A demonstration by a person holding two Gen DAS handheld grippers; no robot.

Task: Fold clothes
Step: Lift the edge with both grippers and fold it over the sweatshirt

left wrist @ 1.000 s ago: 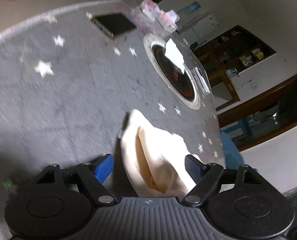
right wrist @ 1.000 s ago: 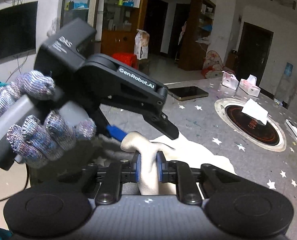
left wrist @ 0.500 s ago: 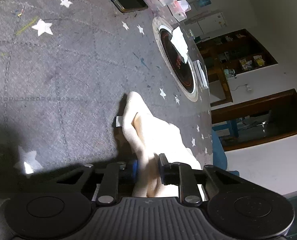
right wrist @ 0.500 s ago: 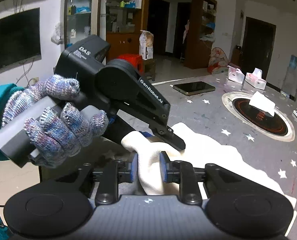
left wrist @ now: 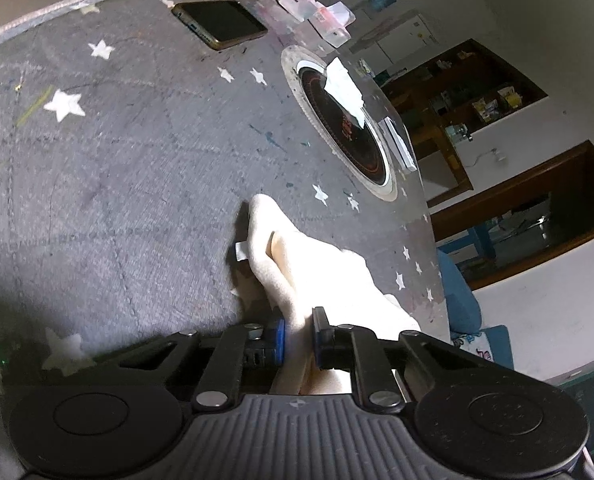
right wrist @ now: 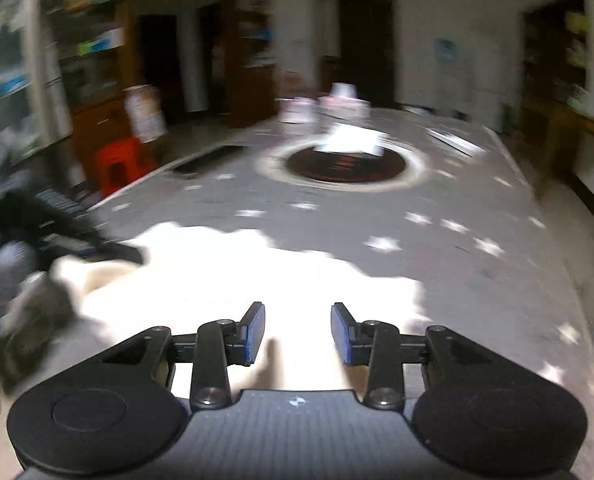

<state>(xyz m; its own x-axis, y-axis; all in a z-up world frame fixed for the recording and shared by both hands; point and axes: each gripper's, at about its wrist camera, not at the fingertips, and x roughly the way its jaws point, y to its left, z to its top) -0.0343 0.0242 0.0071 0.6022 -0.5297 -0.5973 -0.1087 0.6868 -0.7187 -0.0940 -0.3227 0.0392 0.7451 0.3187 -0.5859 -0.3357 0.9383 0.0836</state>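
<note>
A cream-white garment (left wrist: 297, 264) lies on the grey star-patterned table (left wrist: 117, 152). My left gripper (left wrist: 298, 338) is shut on a bunched fold of it near the table's near edge, and a small white tag (left wrist: 240, 249) sticks out at its left. In the blurred right wrist view the same garment (right wrist: 233, 276) spreads flat and bright across the table. My right gripper (right wrist: 298, 334) hangs open just above it with nothing between its fingers. The other gripper and a gloved hand (right wrist: 1, 264) show as a dark blur at the left edge.
A phone (left wrist: 220, 23) lies at the table's far side, with small pink-white boxes (left wrist: 317, 14) beyond it. A round black hotplate (left wrist: 343, 128) set into the table carries a white paper (left wrist: 345, 90). A red stool (right wrist: 117, 164) stands on the floor beyond the table.
My right gripper has let go of the garment, opened and swung right fast, blurring its view. The left gripper shut on the fold about half a second ago and still holds it.
</note>
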